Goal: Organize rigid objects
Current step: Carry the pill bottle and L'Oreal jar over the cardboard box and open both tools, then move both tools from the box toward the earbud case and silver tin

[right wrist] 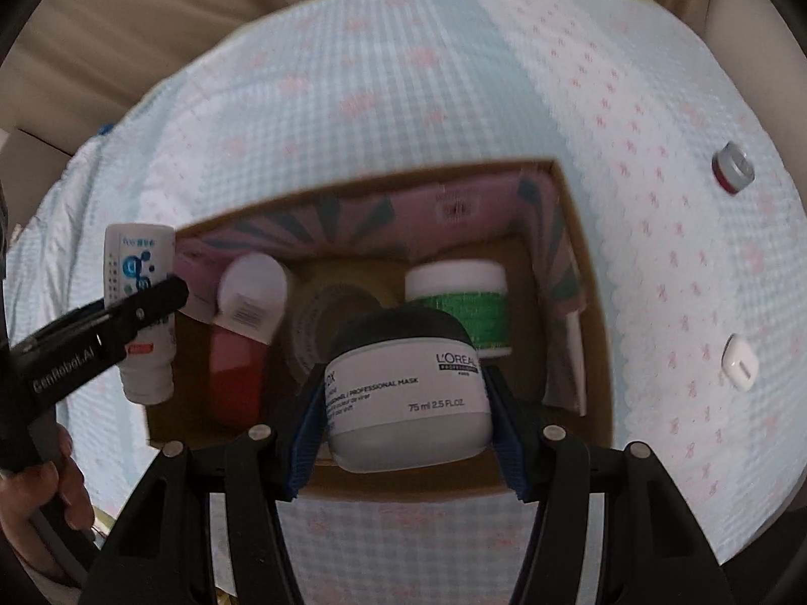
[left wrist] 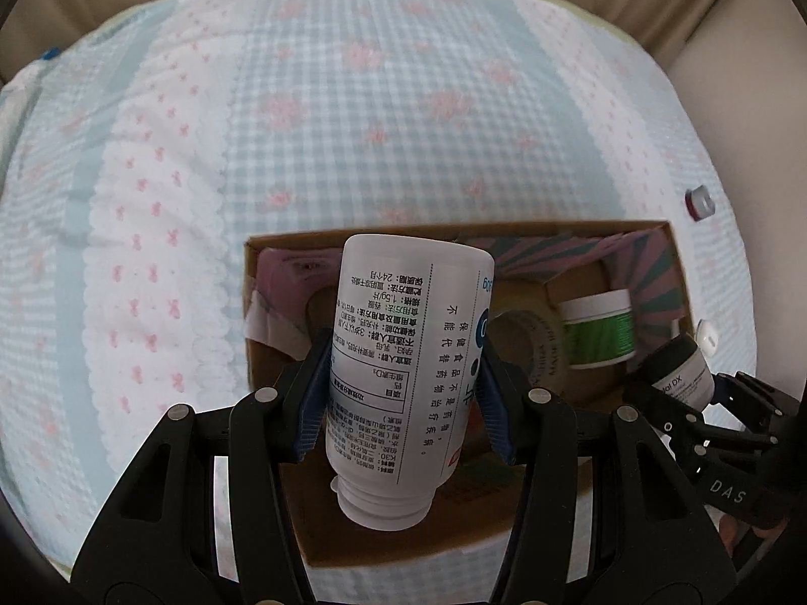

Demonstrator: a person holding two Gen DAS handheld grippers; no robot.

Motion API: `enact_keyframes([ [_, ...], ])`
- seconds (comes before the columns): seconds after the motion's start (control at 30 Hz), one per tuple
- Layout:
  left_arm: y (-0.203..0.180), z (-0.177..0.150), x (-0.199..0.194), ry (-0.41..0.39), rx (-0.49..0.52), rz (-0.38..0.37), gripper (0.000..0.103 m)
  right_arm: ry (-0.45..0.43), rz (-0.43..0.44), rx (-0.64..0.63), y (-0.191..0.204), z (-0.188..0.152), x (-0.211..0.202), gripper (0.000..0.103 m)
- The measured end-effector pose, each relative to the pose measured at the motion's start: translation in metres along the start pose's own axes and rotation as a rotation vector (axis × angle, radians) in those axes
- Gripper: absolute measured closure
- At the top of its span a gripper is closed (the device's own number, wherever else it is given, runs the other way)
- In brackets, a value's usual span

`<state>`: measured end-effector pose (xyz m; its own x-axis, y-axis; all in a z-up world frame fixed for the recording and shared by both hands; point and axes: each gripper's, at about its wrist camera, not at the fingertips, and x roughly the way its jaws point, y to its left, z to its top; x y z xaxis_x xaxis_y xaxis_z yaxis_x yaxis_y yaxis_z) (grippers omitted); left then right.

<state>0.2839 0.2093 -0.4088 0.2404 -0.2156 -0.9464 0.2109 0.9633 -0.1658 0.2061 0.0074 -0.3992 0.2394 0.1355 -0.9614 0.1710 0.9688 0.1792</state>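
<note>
Over the cardboard box (right wrist: pixel 590 272), which sits on the checked, flower-print bedspread (left wrist: pixel 353 101), I hold both tools pointing steeply down so each load can go straight in. That box is my landmark: it already holds a roll of tape (right wrist: pixel 323 322) at its middle, a green-labelled white jar (right wrist: pixel 459 302) on the side toward the loose pieces, and a red bottle with a white cap (right wrist: pixel 242 343) on the opposite side, lying over a pink printed packet (right wrist: pixel 454 206) that lines its far wall.

My left gripper (left wrist: pixel 403 393) pinches a white supplement bottle (left wrist: pixel 398 343) by its waist, neck toward me and base away, above the box's near edge. My right gripper (right wrist: pixel 408 423) is clamped on a squat L'Oréal hair-mask jar (right wrist: pixel 403 378), dark lid pointing away, above the box's near wall.

I judge free floor inside is scarce; the tape roll and green jar lie right under the mask jar.

Outside the box, well apart from it on the bedspread, a small red-and-silver cap (right wrist: pixel 731 171) and a small white piece (right wrist: pixel 739 365) remain to collect.
</note>
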Motion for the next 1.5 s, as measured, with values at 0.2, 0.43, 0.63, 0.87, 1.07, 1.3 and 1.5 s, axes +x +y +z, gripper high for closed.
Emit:
enact_keyframes([
  [0.2,-0.001,-0.003,0.014,0.036,0.028,-0.009,0.046,0.046,-0.002,0.041,-0.007,0.002,0.018,0.048],
  [0.43,-0.008,-0.005,0.017,0.041,0.040,-0.054,0.000,-0.035,-0.021,0.029,-0.012,-0.003,0.009,0.000],
  [0.63,-0.010,-0.006,0.010,0.036,0.032,-0.049,0.000,-0.040,-0.036,-0.011,-0.015,-0.009,0.005,0.000],
  [0.87,-0.013,-0.009,-0.009,0.011,0.030,-0.042,0.000,-0.073,-0.029,-0.037,-0.009,-0.013,-0.010,0.000],
  [1.07,-0.017,-0.014,-0.042,-0.031,0.027,-0.033,0.000,-0.099,-0.026,-0.052,-0.007,-0.018,-0.034,0.000],
  [1.3,-0.035,-0.024,-0.105,-0.095,0.068,0.002,0.000,-0.132,-0.028,-0.073,-0.010,-0.022,-0.086,0.000],
  [1.5,-0.071,-0.033,-0.148,-0.155,0.137,0.031,0.000,-0.193,-0.031,-0.043,-0.036,-0.025,-0.145,0.000],
])
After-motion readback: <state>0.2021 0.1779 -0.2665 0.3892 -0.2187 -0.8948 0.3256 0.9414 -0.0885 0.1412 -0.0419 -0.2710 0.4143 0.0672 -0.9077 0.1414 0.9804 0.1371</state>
